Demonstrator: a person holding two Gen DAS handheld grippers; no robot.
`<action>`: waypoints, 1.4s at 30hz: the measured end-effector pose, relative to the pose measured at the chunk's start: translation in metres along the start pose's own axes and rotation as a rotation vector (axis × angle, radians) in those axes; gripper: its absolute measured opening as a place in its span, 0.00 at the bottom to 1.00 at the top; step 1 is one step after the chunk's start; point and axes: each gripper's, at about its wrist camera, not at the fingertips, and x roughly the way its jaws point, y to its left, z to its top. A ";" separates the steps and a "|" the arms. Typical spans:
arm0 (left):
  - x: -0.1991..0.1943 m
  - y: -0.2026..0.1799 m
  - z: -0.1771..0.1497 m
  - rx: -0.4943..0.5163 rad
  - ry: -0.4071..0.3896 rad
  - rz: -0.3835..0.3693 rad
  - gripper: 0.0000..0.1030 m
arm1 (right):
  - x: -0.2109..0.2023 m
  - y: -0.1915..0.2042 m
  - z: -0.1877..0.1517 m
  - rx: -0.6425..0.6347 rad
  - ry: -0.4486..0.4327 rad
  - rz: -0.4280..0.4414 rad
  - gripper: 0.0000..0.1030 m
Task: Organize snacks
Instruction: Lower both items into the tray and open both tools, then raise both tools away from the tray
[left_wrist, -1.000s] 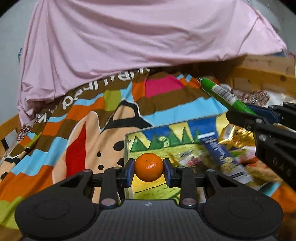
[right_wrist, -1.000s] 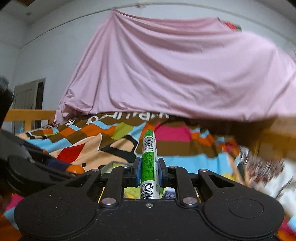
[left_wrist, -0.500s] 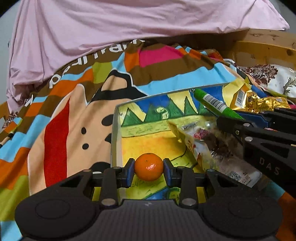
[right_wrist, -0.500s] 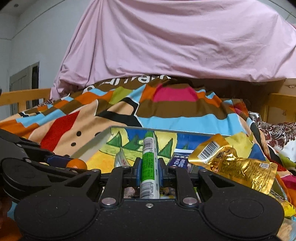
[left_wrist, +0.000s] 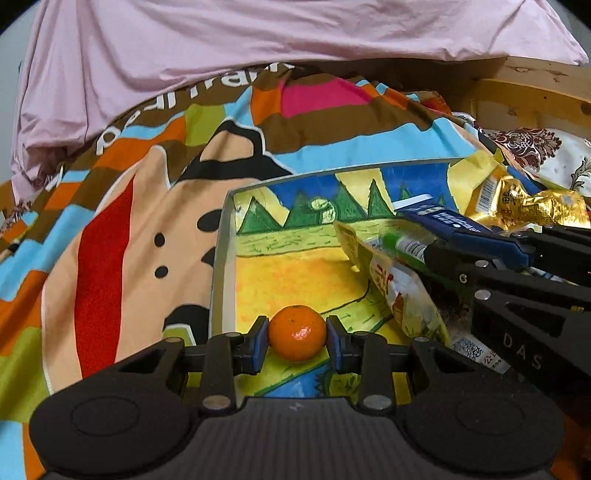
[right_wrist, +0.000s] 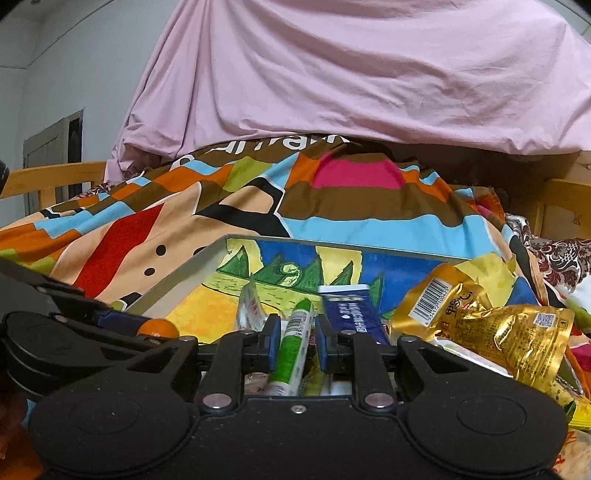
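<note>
- Where is the orange (left_wrist: 297, 332)?
- In the left tool (left_wrist: 297, 341). The two blue pads (left_wrist: 259, 341) press on its sides, so the tool is closed about as far as the fruit lets it. It hangs low over the near left corner of the painted tray (left_wrist: 221, 236). I cannot tell whether it touches the tray floor.
- And the right tool (right_wrist: 295, 338)?
- It is nearly closed around a green tube (right_wrist: 293, 343) with a barcode label. The tube leans, its cap tipped to the right. The pads sit tight beside it, and I read that as a grip. Seen from the left wrist, this tool reaches in from the right over the tray, and the tube looks blurred.
- What lies in the tray?
- On its right half there is a clear packet (left_wrist: 402, 295) standing on edge and a dark blue packet (right_wrist: 351, 314) just beside the tube. A crumpled gold packet (right_wrist: 498, 328) lies over the tray's right edge. The left half of the tray floor shows only its picture of green hills and yellow ground.
- What does the tray rest on?
- It rests on a bright striped blanket (left_wrist: 110, 240) spread on a bed. A pink sheet (left_wrist: 258, 37) is draped behind it, and a wooden bed frame (left_wrist: 535, 96) shows at the far right.
</note>
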 end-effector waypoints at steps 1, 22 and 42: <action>0.001 0.002 -0.001 -0.013 0.007 -0.002 0.35 | 0.000 0.000 0.000 0.000 0.000 0.000 0.21; -0.035 0.020 -0.006 -0.169 -0.075 0.033 0.84 | -0.039 -0.009 0.029 -0.018 -0.064 -0.056 0.68; -0.164 0.039 0.019 -0.318 -0.274 0.062 0.99 | -0.163 -0.022 0.097 -0.009 -0.213 -0.114 0.99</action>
